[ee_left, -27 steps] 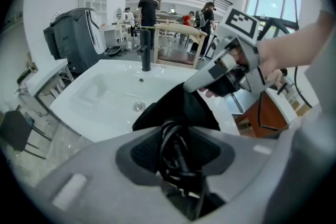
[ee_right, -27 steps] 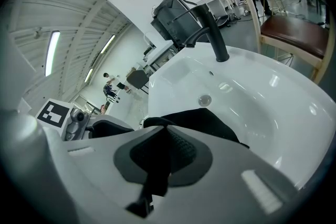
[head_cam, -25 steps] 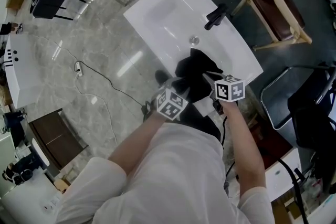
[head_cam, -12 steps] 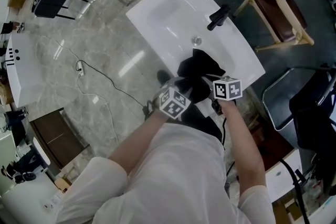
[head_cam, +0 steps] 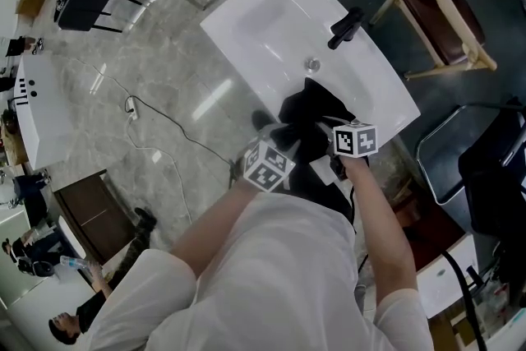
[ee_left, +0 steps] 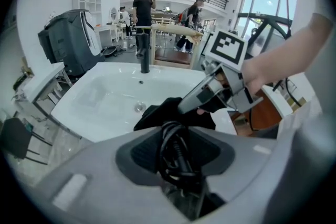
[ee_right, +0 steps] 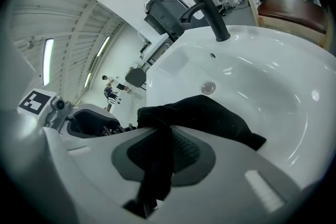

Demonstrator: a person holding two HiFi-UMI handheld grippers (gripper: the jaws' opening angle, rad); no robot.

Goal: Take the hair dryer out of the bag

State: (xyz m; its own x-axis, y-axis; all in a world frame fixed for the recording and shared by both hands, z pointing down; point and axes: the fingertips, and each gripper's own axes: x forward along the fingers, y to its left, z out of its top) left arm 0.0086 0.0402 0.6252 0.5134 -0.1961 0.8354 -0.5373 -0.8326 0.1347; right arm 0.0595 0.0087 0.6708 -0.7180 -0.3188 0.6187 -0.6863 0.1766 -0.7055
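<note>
Black bag (ee_right: 205, 118) slumped on near rim of sink (ee_right: 273, 76), short of drain. Left gripper (ee_left: 177, 173) clamped on coiled black cord (ee_left: 173, 139), just beside bag. Right gripper (ee_right: 152, 181): jaws have just been opening, gap now narrow, strip of bag cloth hanging loose between them. Dryer body not made out; only cord shows.

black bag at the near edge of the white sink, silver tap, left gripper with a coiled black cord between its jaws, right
No, the tap is black, not silver; the right gripper view shows it. The rest stands: the black bag lies at the near edge of the white sink, and the left gripper has a coiled black cord between its jaws.
</note>
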